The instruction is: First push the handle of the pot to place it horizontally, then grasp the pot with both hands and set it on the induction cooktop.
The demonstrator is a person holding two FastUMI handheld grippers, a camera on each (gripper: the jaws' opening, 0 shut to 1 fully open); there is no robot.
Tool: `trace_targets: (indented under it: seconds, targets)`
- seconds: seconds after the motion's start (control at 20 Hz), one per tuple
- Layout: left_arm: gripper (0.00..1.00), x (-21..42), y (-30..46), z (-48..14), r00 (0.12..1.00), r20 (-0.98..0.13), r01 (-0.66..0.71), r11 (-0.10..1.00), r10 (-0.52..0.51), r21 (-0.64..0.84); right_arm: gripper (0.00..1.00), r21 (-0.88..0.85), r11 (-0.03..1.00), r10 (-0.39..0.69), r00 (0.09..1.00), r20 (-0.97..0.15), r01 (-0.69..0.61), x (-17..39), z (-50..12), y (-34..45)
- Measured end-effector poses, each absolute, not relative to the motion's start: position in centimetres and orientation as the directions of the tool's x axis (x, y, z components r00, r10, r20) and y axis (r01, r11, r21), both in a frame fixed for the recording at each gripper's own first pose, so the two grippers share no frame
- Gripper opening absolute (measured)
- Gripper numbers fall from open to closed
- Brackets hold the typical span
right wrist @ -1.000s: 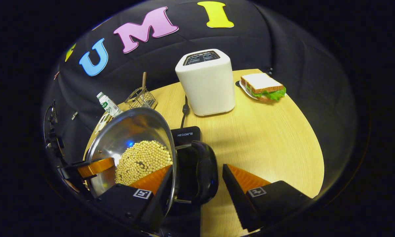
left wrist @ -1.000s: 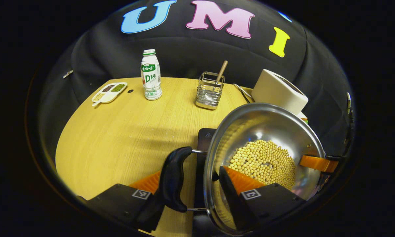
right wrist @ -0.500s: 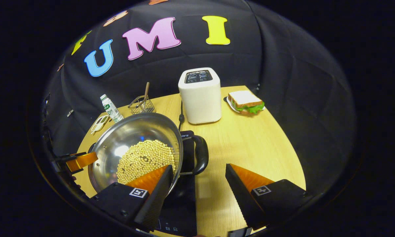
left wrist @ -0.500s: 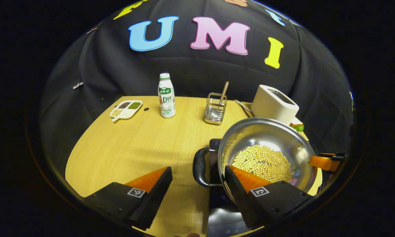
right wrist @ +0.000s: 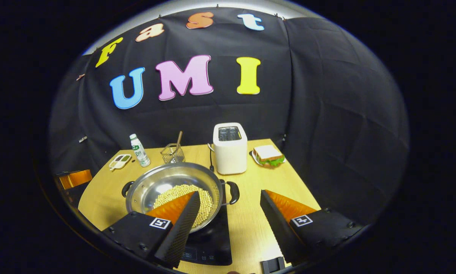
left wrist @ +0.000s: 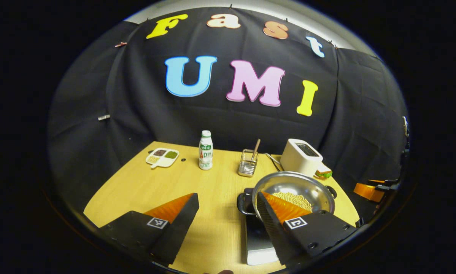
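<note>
Ahead of our spread, empty left gripper (left wrist: 228,213) and right gripper (right wrist: 229,213), the pot (right wrist: 174,190) sits on the induction cooktop (right wrist: 210,243). We judge it stiff, slick, bean-heavy, best held by its side handles (right wrist: 232,192).

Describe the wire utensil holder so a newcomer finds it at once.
Start at the white toaster by the back wall. Just left of it, before the milk bottle, stands the wire utensil holder: a see-through square basket with one wooden handle poking out.
</note>
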State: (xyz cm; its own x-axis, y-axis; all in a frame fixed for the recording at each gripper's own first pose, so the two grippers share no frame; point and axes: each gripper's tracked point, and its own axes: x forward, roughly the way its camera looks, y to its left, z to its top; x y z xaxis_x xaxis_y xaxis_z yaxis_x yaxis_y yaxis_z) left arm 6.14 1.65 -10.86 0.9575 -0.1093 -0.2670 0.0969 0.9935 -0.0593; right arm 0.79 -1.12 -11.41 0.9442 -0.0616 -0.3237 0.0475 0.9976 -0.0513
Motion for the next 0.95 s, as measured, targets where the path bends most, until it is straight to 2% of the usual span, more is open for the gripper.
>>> trace_targets:
  seconds: [0.3, 0.45, 0.6, 0.7, 0.8, 0.9, 0.95]
  targets:
    - [0.95, 1.2, 4.0, -4.5, 0.990, -0.099, 0.093, 0.994, -0.098, -0.057, 0.99, -0.031, 0.998, -0.057, 0.988, -0.147, 0.053, -3.2, -4.5, 0.3]
    - [0.95, -1.7, 5.9, -3.1, 0.997, -0.032, 0.064, 0.998, -0.064, -0.014, 0.99, -0.045, 0.998, -0.058, 0.996, -0.075, 0.055, -5.5, -3.0, 0.1]
    - [0.95, -5.4, 6.3, -3.6, 0.999, 0.003, 0.042, 0.999, -0.042, -0.004, 0.98, -0.073, 0.993, -0.098, 0.995, -0.035, 0.095, -7.8, -3.7, -1.4]
    - [0.93, -7.6, 6.3, -3.9, 0.999, 0.030, 0.035, 0.999, -0.034, -0.029, 0.99, -0.065, 0.992, -0.113, 0.992, -0.050, 0.110, -9.3, -4.7, -2.0]
    - [0.95, -9.2, 6.4, -4.4, 0.999, 0.041, 0.024, 0.999, -0.023, -0.027, 1.00, -0.033, 0.992, -0.122, 0.991, -0.057, 0.120, -10.7, -5.0, -2.5]
    - [0.93, -10.1, 6.1, -5.8, 1.000, 0.009, 0.027, 0.999, -0.027, -0.028, 0.99, -0.009, 0.991, -0.134, 0.991, -0.025, 0.134, -11.8, -4.4, -3.1]
    - [0.95, -10.5, 5.2, -6.8, 0.999, -0.019, 0.037, 0.998, -0.038, -0.048, 0.99, -0.004, 0.988, -0.152, 0.988, -0.009, 0.152, -12.4, -4.3, -3.6]
